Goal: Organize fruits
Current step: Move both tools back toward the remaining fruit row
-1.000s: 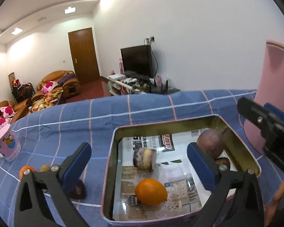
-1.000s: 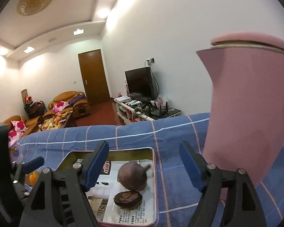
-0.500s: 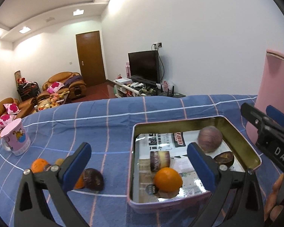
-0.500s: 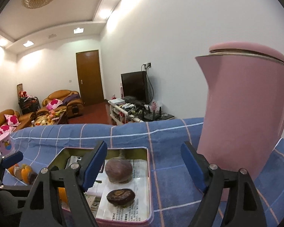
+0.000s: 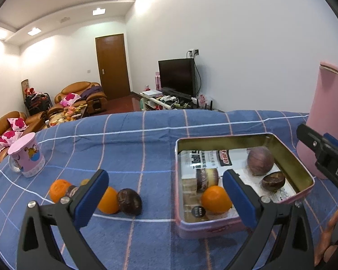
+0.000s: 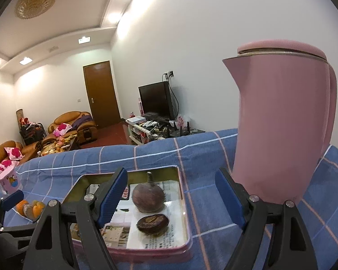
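Left wrist view shows the table [image 5: 146, 139] under a blue checked cloth, with the tall pink kettle [image 6: 281, 123] at its right end and the open pink tin [image 5: 304, 173] just beside it. The pink mug [image 5: 28, 157] stands well apart, at the far left.

By the look of it, the sorting is about half done. Four pieces lie inside the tin: one purple round fruit [image 5: 260, 160], one orange [image 5: 216, 199], one dark shrivelled fruit [image 5: 273, 181] and one small striped piece [image 5: 206, 178]. Out on the cloth, a loose cluster waits between mug and tin: two oranges, the nearer one [image 5: 109, 200] partly hidden by a finger and the other orange [image 5: 57, 189] behind it, one dark fruit [image 5: 129, 201], plus one or two small bits too hidden to count.

Both tools are released and carry nothing: the left tongs [image 5: 164, 193] hover between the cluster and the tin, and the right tongs [image 6: 171, 198] hover over the tin's near edge.
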`<state>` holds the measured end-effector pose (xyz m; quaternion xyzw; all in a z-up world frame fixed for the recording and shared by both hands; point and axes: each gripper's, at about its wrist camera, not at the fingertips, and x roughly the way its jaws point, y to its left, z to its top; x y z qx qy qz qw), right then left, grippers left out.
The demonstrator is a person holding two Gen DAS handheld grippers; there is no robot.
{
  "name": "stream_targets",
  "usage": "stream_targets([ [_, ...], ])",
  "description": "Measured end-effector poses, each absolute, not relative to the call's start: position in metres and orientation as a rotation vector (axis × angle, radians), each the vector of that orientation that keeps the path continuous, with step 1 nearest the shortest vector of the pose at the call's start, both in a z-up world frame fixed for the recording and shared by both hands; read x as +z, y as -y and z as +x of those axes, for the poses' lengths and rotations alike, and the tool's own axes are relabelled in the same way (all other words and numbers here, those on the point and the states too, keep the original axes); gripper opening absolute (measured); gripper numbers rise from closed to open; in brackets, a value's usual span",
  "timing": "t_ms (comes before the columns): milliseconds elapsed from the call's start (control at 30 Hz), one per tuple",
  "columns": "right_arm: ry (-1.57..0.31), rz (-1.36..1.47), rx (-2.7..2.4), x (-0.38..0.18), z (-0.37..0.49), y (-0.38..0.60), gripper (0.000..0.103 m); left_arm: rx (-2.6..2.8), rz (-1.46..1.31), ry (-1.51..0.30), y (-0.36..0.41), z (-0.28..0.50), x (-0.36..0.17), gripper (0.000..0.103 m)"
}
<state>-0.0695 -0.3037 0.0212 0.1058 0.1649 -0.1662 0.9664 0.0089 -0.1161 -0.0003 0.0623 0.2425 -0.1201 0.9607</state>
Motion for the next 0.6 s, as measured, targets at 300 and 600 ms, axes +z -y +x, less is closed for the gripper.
stream_targets([
  [300, -0.353, 0.229, -0.283, 0.019, -0.076, 0.275, 0.081, -0.235, 0.153, -0.48, 0.096, 0.005, -0.001, 0.103],
  [600, -0.366, 0.226, -0.239, 0.017, -0.074, 0.246, 0.081, -0.207, 0.15, -0.489, 0.069, 0.011, -0.001, 0.103],
])
